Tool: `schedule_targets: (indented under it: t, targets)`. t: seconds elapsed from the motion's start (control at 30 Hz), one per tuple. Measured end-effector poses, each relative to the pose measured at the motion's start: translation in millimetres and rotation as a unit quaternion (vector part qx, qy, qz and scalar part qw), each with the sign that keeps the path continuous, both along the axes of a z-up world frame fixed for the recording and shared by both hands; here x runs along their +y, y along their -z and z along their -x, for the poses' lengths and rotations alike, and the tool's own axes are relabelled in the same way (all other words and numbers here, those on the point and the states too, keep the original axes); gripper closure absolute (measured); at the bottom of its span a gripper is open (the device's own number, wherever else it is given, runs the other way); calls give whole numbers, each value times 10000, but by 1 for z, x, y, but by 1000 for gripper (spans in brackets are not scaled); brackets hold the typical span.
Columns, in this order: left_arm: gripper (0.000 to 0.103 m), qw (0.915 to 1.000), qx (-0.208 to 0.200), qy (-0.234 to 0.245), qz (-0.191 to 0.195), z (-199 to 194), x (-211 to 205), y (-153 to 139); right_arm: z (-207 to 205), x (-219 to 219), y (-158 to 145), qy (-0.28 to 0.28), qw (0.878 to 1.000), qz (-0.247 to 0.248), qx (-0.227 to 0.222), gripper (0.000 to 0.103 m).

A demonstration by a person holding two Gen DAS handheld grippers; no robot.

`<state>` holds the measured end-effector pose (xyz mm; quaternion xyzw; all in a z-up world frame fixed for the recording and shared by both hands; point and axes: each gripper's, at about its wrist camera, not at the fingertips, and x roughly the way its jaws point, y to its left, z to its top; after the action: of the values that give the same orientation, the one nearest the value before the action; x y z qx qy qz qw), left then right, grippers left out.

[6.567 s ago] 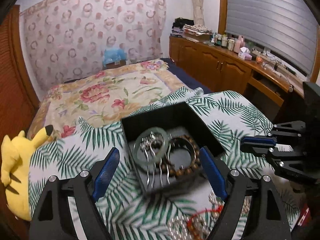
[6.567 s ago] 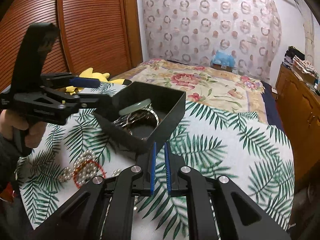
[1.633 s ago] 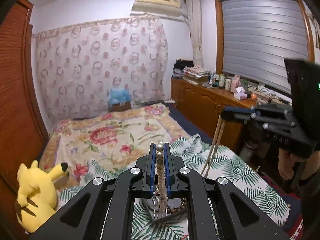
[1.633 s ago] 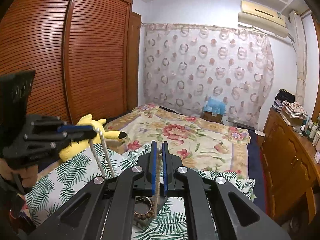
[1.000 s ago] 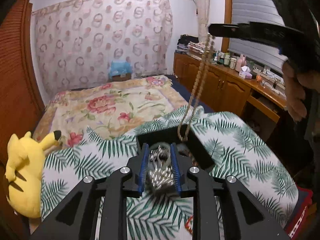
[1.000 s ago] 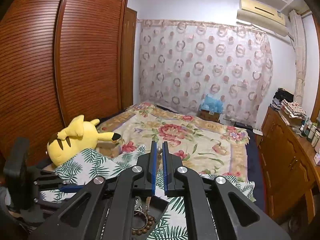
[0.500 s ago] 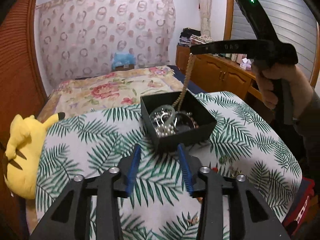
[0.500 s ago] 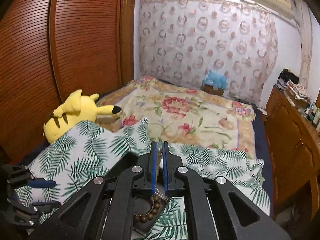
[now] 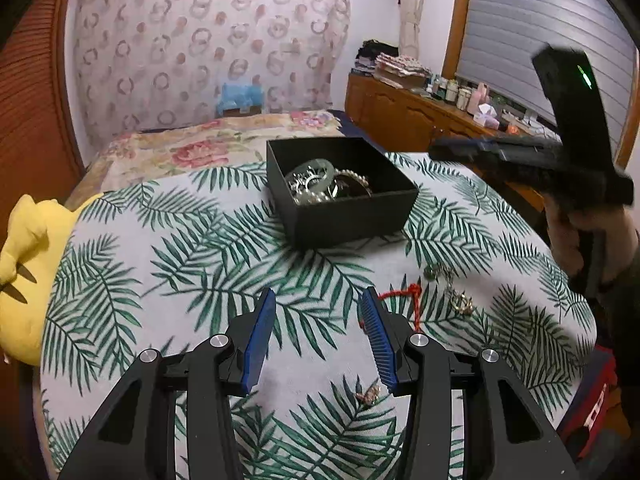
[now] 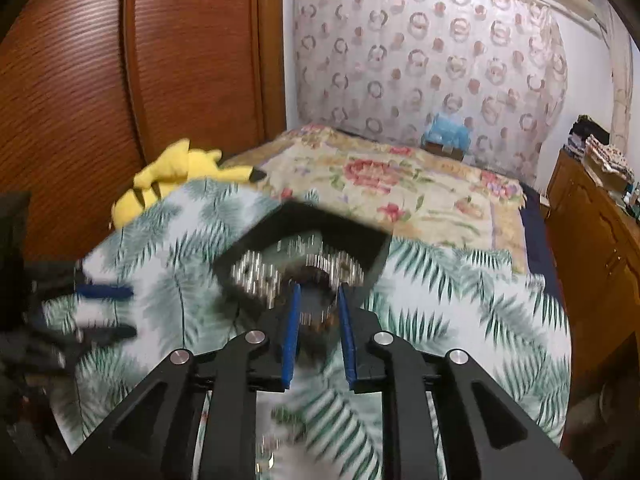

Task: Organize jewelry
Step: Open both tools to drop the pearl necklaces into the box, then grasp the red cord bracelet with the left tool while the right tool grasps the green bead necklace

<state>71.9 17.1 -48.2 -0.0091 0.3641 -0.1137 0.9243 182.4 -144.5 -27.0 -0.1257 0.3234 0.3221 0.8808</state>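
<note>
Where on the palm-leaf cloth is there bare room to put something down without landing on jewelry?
Free: the wide stretch of palm-leaf cloth between the black box and the yellow plush, ahead of the left claw. Crowded: right of that claw, where the red cord, small charms and an earring lie. The box itself is full.

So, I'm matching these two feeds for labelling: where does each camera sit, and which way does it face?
Left wrist: rides the left gripper, looks along its open fingers over the leaf-print cloth to the black box; the person's right hand and right gripper show at right.
Right wrist: rides the right gripper, open above the blurred black box, facing the bed; the left gripper shows at left.
Shared: box, cloth, yellow plush, curtain.
</note>
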Motion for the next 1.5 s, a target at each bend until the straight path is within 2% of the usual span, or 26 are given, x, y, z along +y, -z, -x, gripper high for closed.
schedule_targets:
  t: [0.33,0.77,0.8,0.87,0.97,1.0,1.03,1.07,1.2,1.3,1.5]
  targets:
    - [60,9998,159,114,-39,5,-11,13,30,-23,59,-139,9978,431,491,82]
    - [60,9989,329,309,-80,3,-26,23,27,-3,80,-436,9943,796,567,81]
    - [60,9989,344,316,-71,3,-26,24,26,-2,80,-442,9942,818,547,80]
    - [60,9988,363,324,-77,2,-27,24,24,-1,80,-407,9941,863,508,70]
    - [60,9986,394,351,-82,-1,-28,25,20,-5,79,-357,9946,743,631,68]
    - [60,9985,408,362,-75,-2,-29,25,20,-5,79,-357,9947,741,624,69]
    - [60,9984,423,371,-71,-3,-29,26,21,-6,79,-379,9948,715,626,87]
    - [60,9983,440,381,-68,-4,-30,26,21,-6,79,-386,9948,701,637,94]
    - [60,9974,555,457,-86,-12,-35,32,24,-7,77,-397,9953,625,622,100]
    - [60,9967,626,511,-108,-19,-39,35,26,-10,73,-332,9965,540,545,100]
    - [81,9956,681,594,-237,-25,-48,39,34,-12,59,-326,9980,417,351,100]
